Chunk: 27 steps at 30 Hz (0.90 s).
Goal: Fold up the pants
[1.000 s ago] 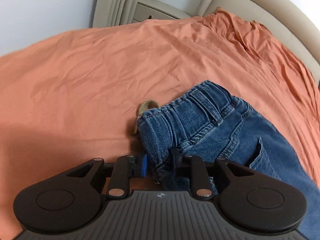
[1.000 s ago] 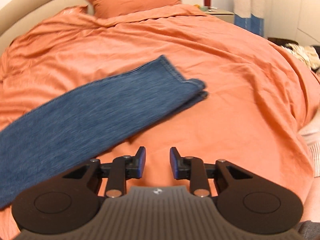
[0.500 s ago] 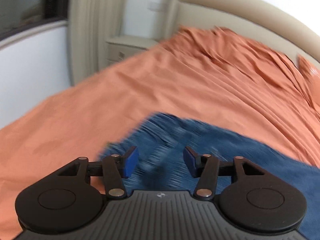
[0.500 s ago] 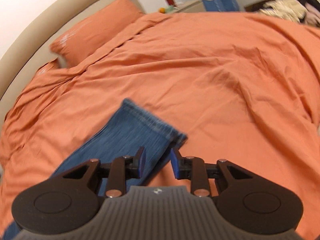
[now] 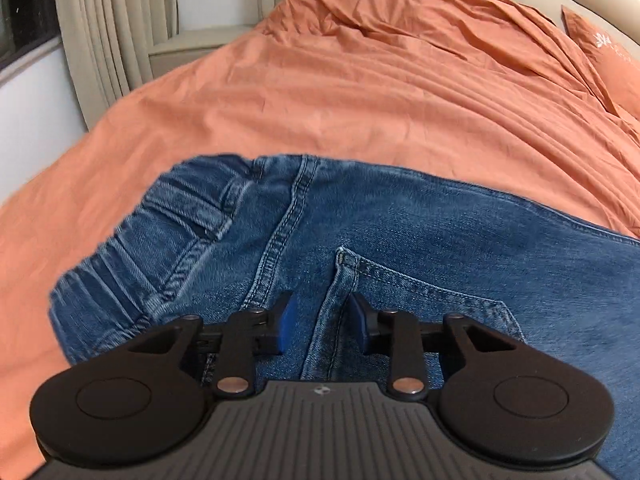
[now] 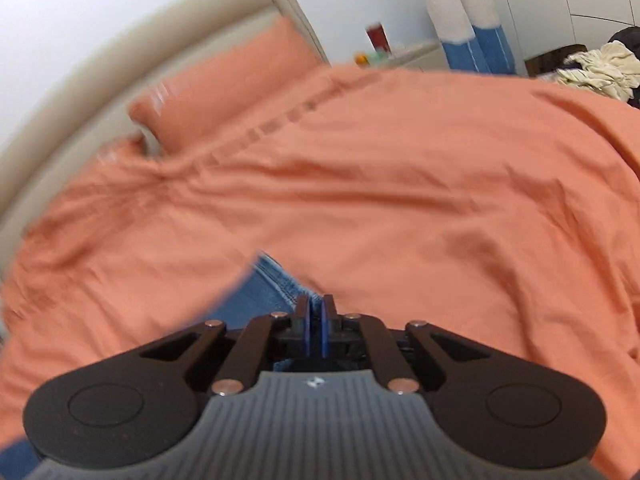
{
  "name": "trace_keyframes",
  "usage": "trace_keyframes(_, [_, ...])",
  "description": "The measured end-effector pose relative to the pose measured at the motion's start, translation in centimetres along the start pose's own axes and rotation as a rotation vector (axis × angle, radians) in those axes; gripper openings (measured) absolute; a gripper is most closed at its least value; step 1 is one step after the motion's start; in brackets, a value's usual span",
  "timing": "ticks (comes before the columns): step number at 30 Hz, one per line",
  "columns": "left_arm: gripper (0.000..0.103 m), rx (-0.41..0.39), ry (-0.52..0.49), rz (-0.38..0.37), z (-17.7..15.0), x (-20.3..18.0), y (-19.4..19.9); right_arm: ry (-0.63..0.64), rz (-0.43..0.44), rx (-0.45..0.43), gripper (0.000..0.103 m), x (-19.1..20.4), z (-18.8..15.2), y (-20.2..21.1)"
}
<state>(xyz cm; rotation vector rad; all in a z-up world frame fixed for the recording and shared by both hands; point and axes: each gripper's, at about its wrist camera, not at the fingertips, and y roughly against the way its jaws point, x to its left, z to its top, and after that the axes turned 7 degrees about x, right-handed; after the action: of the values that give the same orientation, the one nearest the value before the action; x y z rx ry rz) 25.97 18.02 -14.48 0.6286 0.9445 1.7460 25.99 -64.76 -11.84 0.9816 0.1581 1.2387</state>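
Blue jeans lie flat on the orange bedspread, waistband at the left, legs running off right. My left gripper is open and hovers over the seat, jaws either side of the back pocket's edge. In the right wrist view my right gripper is shut on the hem of the jeans' leg, which shows just left of the fingers. The view is blurred.
A beige headboard and an orange pillow stand at the bed's far end. A nightstand and curtains stand beyond the bed's left edge. A pile of clothes lies at the far right.
My left gripper let go of the waistband, opened and moved over the seat. My right gripper moved to the leg hem and shut on it.
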Motion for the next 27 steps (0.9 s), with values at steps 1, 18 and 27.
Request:
trace_keyframes(1, [0.038, -0.001, 0.002, 0.000, -0.1, 0.0, 0.0, -0.003, -0.017, 0.025, 0.000, -0.5, -0.4, -0.8])
trace_keyframes(18, [0.038, -0.008, -0.312, -0.192, -2.0, -1.3, 7.4, 0.259, 0.035, 0.107, 0.021, 7.5, -8.3, 4.4])
trace_keyframes(27, [0.043, -0.046, -0.617, -0.194, -7.6, -3.9, 10.5, 0.632, 0.322, 0.271, 0.021, 21.8, -25.1, 7.2])
